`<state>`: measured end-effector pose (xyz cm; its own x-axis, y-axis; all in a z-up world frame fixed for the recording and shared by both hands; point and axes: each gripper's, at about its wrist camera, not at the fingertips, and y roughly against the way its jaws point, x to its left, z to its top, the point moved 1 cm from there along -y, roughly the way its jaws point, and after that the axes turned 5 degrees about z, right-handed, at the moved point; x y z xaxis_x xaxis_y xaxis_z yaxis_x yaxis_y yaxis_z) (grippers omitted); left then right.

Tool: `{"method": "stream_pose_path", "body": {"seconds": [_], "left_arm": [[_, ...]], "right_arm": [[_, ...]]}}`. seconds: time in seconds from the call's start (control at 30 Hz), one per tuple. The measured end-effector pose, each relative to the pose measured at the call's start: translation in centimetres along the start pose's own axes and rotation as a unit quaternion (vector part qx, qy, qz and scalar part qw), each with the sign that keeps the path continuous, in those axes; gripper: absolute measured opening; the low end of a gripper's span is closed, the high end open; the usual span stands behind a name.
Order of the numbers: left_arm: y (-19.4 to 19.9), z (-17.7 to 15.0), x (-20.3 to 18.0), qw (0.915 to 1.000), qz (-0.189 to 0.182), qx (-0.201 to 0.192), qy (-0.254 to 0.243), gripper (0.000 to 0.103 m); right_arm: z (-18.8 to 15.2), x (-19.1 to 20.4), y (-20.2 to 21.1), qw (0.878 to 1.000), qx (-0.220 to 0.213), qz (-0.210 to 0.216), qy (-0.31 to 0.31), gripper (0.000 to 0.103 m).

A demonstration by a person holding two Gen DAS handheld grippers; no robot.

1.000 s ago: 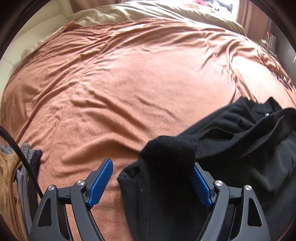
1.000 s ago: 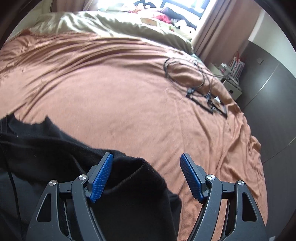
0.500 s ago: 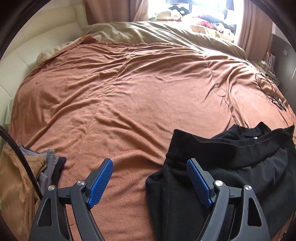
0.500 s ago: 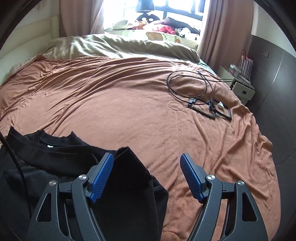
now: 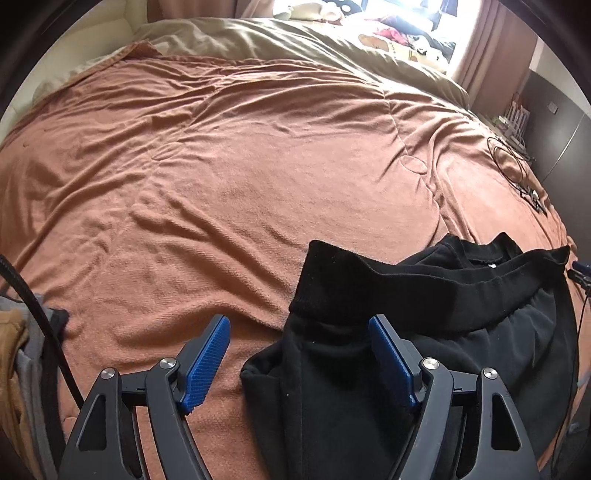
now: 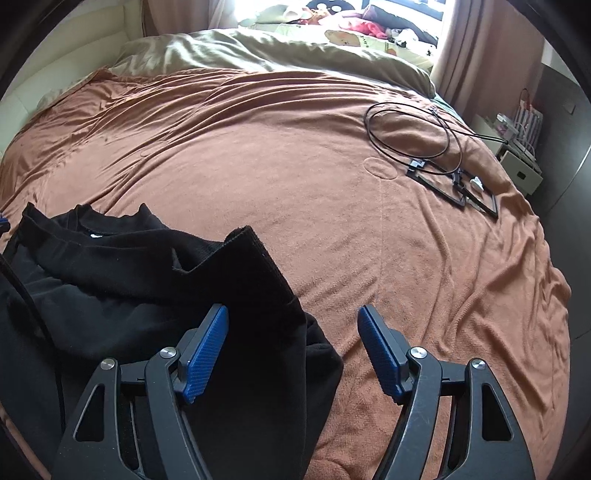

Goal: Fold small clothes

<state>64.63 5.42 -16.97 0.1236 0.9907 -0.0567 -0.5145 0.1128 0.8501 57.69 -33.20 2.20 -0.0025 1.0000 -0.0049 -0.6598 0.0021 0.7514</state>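
Matt black knit garment [image 5: 424, 332], nappy brown blanket [image 5: 240, 184], textured blue rubbery fingers [image 6: 207, 350]

A bedroom in a home — a wide bed [image 6: 295, 177] under a rust-brown blanket, an olive duvet [image 6: 280, 51] bunched at its far end. Curtains [image 6: 480, 55] frame a bright window, soft toys [image 6: 365, 27] lie on the sill (or just below), and a nightstand [image 6: 517, 166] stands beside the bed.

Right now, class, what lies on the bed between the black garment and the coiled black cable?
Only bare, wrinkled orange-brown blanket separates the black garment from the coiled black cable. The right wrist view shows this most clearly.
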Motion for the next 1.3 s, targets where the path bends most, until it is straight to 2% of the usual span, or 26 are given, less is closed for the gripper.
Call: {"method": "stream_pose_path", "body": {"seconds": [0.1,0.2,0.3,0.37,0.47,0.57,0.6,0.63,0.8,1.0,1.17,1.3], "left_arm": [[-1.7,0.4,0.1,0.9997,-0.018,0.010,0.012,0.069],[-2.8,0.6,-0.1,0.9992,-0.033,0.014,0.018,0.068],[-3.6,0.7,-0.3,0.9991,-0.037,0.018,0.015,0.058],[-4.1,0.8,-0.4,0.9987,-0.044,0.020,0.017,0.052],[-4.6,0.9,-0.6,0.9985,-0.049,0.022,0.015,0.045],[-4.7,1.1,-0.6,0.9988,-0.044,0.018,0.013,0.031],[-4.6,1.1,-0.6,0.9989,-0.042,0.016,0.013,0.023],[-4.5,1.2,-0.5,0.9990,-0.041,0.013,0.012,0.015],[-2.6,1.3,-0.2,0.9991,-0.036,-0.024,0.004,0.010],[0.5,1.9,0.4,0.9969,-0.030,-0.071,0.013,0.010],[1.7,2.5,0.8,0.9951,-0.030,-0.092,0.024,0.009],[0.3,2.8,0.9,0.9958,-0.019,-0.085,0.030,0.010]], "right_arm": [[0.9,0.2,-1.0,1.000,0.003,0.007,-0.006,0.057],[1.3,0.0,-2.2,1.000,0.006,0.022,-0.021,0.054],[1.8,-0.6,-3.6,0.998,0.008,0.044,-0.035,0.042],[2.1,-0.9,-4.3,0.997,0.005,0.057,-0.043,0.042],[2.3,-1.3,-5.5,0.995,0.009,0.079,-0.055,0.030],[2.1,-1.7,-6.2,0.994,0.017,0.086,-0.066,0.013],[2.1,-1.8,-6.4,0.994,0.017,0.089,-0.068,0.005],[2.1,-1.9,-6.4,0.993,0.017,0.091,-0.067,0.001],[2.1,-1.8,-4.3,0.995,-0.014,0.072,-0.062,0.000],[2.5,-1.9,-0.5,0.993,-0.063,0.081,-0.061,0.000],[1.9,-2.9,1.3,0.989,-0.096,0.075,-0.080,0.000],[1.1,-3.1,-0.2,0.990,-0.094,0.053,-0.095,0.000]]}}
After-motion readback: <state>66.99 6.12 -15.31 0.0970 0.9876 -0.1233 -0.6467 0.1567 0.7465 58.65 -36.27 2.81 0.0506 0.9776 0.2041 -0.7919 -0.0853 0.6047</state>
